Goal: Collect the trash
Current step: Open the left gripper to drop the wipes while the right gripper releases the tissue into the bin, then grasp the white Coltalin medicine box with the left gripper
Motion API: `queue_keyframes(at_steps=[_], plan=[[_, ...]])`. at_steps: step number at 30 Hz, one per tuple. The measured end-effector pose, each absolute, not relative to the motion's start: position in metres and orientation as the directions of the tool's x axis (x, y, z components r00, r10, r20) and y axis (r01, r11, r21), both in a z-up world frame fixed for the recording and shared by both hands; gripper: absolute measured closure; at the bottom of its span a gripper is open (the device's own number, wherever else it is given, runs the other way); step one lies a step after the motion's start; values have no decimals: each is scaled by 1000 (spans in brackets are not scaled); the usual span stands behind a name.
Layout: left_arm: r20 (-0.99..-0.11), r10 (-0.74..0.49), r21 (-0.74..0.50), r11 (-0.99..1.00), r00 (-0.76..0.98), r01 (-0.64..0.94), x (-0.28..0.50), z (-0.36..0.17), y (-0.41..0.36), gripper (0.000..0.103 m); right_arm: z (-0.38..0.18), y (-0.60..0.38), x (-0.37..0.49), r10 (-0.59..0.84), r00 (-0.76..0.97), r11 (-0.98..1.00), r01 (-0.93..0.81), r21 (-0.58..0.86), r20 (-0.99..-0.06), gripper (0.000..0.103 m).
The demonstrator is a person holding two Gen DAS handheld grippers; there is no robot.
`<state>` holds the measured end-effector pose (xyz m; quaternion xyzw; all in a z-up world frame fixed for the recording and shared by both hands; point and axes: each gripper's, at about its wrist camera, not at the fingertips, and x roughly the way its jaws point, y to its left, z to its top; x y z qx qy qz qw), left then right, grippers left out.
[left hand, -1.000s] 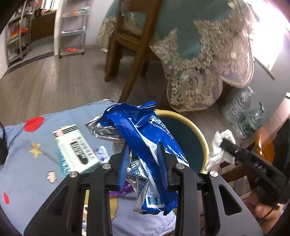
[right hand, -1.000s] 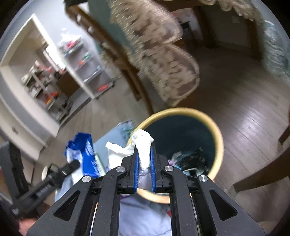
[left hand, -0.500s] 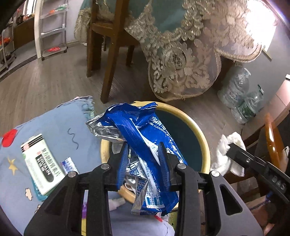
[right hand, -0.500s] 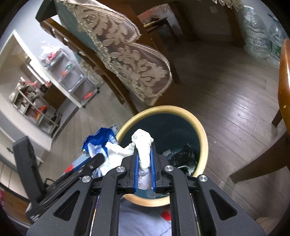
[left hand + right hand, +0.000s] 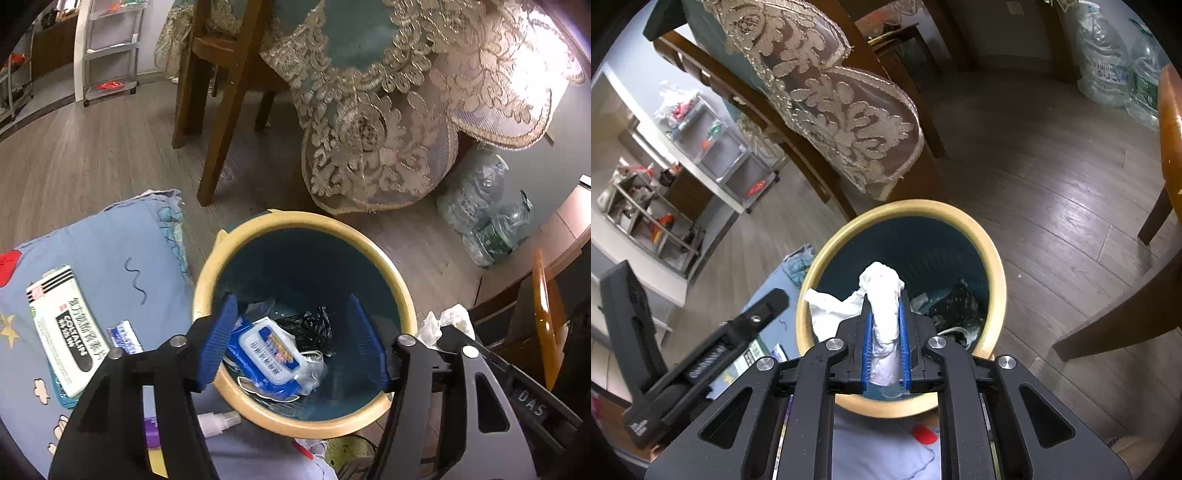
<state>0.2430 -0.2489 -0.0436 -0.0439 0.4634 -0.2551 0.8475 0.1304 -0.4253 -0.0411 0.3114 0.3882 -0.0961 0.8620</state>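
White crumpled tissue (image 5: pixel 882 306) is the thing to look at: it's pinched tight between the blue ribbed pads (image 5: pixel 903 343) of the right gripper (image 5: pixel 884 328), with a loose flap sticking out to the left, and the whole wad hangs right over the mouth of the round bin with the tan rim and dark teal inside (image 5: pixel 995 280). You can also catch that same tissue from the left wrist view, at the right edge just past the bin's rim.

Down in the bin there's a blue wet-wipes pack with a white flip lid (image 5: pixel 267 350) lying on the bottom, next to some crinkled black plastic (image 5: pixel 314 328) and bits of clear wrapper.

The left gripper (image 5: pixel 291 339) is above the bin too, jaws spread and opening wider, nothing between its blue pads, just the view straight down onto the wipes pack.

Moving out: the bin sits right against a light blue cushion with little cartoon shapes (image 5: pixel 96 243). On the cushion there's a flat white-and-green packet with black stripes and printing (image 5: pixel 66 328), and a small blue-and-white sachet (image 5: pixel 123 336) just beside it. A small white spray bottle (image 5: pixel 218 421) lies near the bin's front rim.

Further back it's grey wood-plank floor (image 5: pixel 1052 177), a brown wooden chair (image 5: pixel 218 99), a teal tablecloth with a cream lace edge (image 5: pixel 369 147) hanging down close to the bin, and a couple of big clear water jugs (image 5: pixel 480 210) off to the right.
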Motion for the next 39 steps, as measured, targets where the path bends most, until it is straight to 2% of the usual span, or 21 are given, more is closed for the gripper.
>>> queue_keyframes(at_steps=[2, 5, 7, 10, 21, 29, 35, 37, 39], plan=[[-758, -474, -316, 868, 448, 383, 243, -39, -243, 37, -43, -424, 132, 77, 674, 789, 410, 457, -735, 89], [-754, -468, -311, 872, 461, 377, 242, -33, -234, 33, -47, -423, 134, 79, 661, 791, 414, 451, -746, 82], [-752, -463, -310, 877, 470, 368, 242, -30, -225, 31, -48, -421, 135, 70, 655, 796, 418, 439, -752, 70], [-751, -451, -309, 885, 482, 348, 241, -26, -210, 28, -47, -418, 137, 58, 651, 806, 417, 420, -757, 42], [-768, -356, -281, 934, 532, 219, 247, -25, -135, 24, -43, -406, 141, 79, 648, 838, 368, 403, -757, 32], [-804, -270, -267, 960, 530, 83, 253, -41, -77, 24, -37, -385, 144, 140, 658, 873, 270, 406, -739, 30], [-847, -225, -240, 970, 482, 31, 262, -67, -67, 24, -36, -357, 150, 194, 641, 902, 180, 392, -742, 30], [-857, -214, -234, 972, 468, 16, 271, -75, -70, 18, -37, -350, 151, 206, 633, 909, 159, 386, -746, 30], [-868, -190, -216, 976, 459, -4, 279, -83, -74, 17, -38, -346, 151, 213, 629, 912, 146, 382, -748, 30]])
